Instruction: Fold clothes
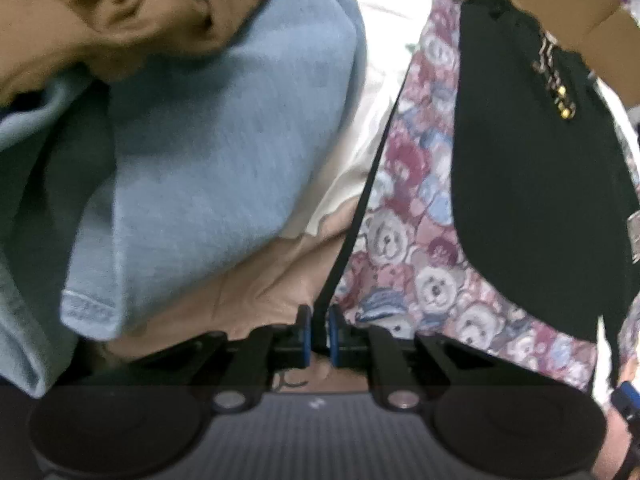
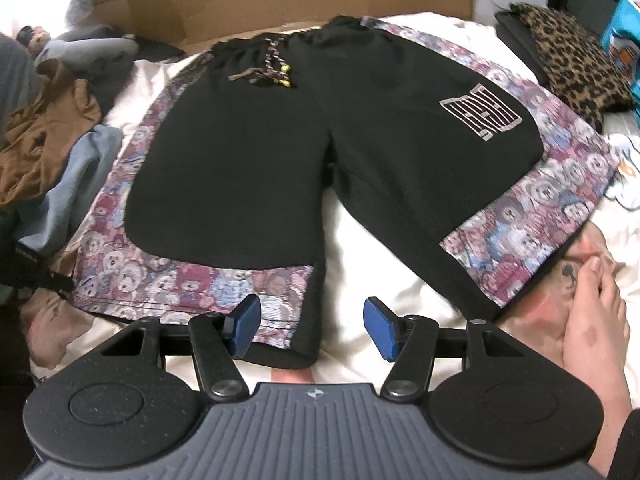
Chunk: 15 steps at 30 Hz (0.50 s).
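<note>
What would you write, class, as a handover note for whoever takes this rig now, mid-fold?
Left gripper: shut on the shorts' outer edge by one leg hem.
Right gripper: open, holding nothing, above that leg's inner hem.
Shorts lie flat on the white bedding, waistband far side.
Done: spread out, one edge pinched.
Left: every fold. The blue garment and brown garment beside them lie unfolded.
</note>
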Available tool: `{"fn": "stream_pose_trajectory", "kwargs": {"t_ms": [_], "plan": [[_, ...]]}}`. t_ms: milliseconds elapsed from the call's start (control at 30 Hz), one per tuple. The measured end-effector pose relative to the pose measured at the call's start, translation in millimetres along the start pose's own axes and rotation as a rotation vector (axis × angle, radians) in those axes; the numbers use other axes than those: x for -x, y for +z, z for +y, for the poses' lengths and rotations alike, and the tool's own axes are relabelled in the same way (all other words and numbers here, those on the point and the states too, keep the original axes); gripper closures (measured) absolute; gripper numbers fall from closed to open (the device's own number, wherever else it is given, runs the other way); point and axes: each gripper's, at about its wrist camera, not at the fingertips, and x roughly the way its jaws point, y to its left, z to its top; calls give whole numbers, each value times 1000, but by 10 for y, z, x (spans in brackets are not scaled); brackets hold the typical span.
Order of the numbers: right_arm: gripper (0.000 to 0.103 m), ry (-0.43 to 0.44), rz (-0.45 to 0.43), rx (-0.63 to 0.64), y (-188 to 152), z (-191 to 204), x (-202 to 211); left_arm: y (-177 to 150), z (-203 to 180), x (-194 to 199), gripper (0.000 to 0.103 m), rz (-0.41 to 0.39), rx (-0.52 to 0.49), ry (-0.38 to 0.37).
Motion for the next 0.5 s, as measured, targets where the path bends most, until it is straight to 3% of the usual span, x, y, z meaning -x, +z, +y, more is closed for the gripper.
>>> {"fn": "stream_pose_trajectory", "kwargs": {"t_ms": [267, 500], "plan": [[39, 53, -38, 59, 41, 183, 78, 46, -176, 354, 95, -28, 17, -64], [39, 68, -27, 59, 17, 206, 87, 135, -364, 127, 91, 10, -17, -47]]}}
